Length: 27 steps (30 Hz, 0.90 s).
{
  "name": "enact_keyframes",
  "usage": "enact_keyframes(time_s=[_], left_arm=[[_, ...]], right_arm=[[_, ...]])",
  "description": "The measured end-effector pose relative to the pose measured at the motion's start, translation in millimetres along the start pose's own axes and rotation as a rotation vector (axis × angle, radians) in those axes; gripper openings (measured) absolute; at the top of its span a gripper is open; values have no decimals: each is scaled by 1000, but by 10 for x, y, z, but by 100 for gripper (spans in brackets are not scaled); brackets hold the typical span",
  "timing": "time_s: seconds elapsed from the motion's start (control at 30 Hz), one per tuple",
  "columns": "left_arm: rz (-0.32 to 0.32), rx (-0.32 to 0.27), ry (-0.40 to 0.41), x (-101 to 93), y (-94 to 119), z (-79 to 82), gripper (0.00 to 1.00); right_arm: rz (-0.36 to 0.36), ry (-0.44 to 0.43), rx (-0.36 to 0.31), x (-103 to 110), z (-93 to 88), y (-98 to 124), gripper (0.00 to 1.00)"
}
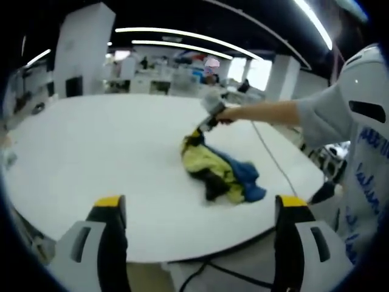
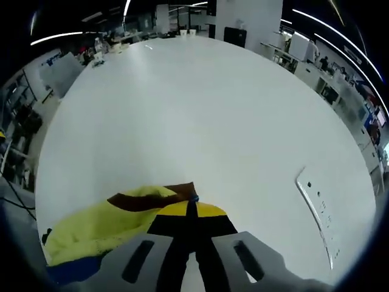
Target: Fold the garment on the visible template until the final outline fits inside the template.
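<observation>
The garment (image 1: 222, 173), a crumpled heap of yellow, blue and dark brown cloth, lies on the white table (image 1: 97, 152) toward its near edge. The right gripper (image 1: 199, 129) has its jaws clenched on the garment's far edge. The left gripper (image 1: 200, 210) hangs off the table's near edge, released, well apart from the cloth.

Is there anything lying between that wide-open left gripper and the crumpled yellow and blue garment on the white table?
Nothing visible does. Bare white table lies between the open left gripper and the crumpled yellow and blue garment, whose far edge the right gripper already pinches.
</observation>
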State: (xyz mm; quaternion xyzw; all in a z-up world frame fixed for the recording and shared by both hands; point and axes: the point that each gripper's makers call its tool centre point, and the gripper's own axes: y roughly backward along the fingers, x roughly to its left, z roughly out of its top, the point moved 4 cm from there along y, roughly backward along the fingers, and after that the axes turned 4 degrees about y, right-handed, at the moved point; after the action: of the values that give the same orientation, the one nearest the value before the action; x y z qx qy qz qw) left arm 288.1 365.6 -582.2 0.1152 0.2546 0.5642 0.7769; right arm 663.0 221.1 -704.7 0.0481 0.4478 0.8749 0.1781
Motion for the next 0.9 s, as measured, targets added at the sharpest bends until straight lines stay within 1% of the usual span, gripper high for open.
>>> enact_keyframes(time_s=[0.1, 0.13, 0.27, 0.33, 0.43, 0.5, 0.57, 0.6, 0.73, 0.9], left_arm=[[-6, -8, -9, -16, 2, 21, 98], [-12, -11, -12, -30, 0, 28, 98], [-22, -12, -29, -65, -11, 37, 99], [-25, -17, -33, -75, -10, 48, 99], [-35, -33, -35, -104, 8, 75, 99], [-35, -35, -42, -109, 18, 80, 99], [-35, -37, -45, -114, 28, 86, 99], [-37, -42, -46, -122, 38, 95, 99], [-39, -56, -58, -156, 69, 131, 98], [-44, -67, -69, -182, 93, 151, 98]], right_arm=[[7, 6, -31, 51, 48, 130, 2], [1, 10, -43, 115, 56, 205, 2], [-10, 20, -72, 60, 127, 293, 2], [-14, 30, -90, 96, 141, 411, 2], [-16, 41, -113, 77, 200, 502, 2], [-17, 51, -134, 183, 232, 622, 2], [-16, 53, -145, 201, 261, 694, 2], [-9, 55, -166, 341, 289, 787, 2], [-8, 72, -200, 362, 365, 926, 2], [-8, 93, -235, 455, 427, 1157, 2]])
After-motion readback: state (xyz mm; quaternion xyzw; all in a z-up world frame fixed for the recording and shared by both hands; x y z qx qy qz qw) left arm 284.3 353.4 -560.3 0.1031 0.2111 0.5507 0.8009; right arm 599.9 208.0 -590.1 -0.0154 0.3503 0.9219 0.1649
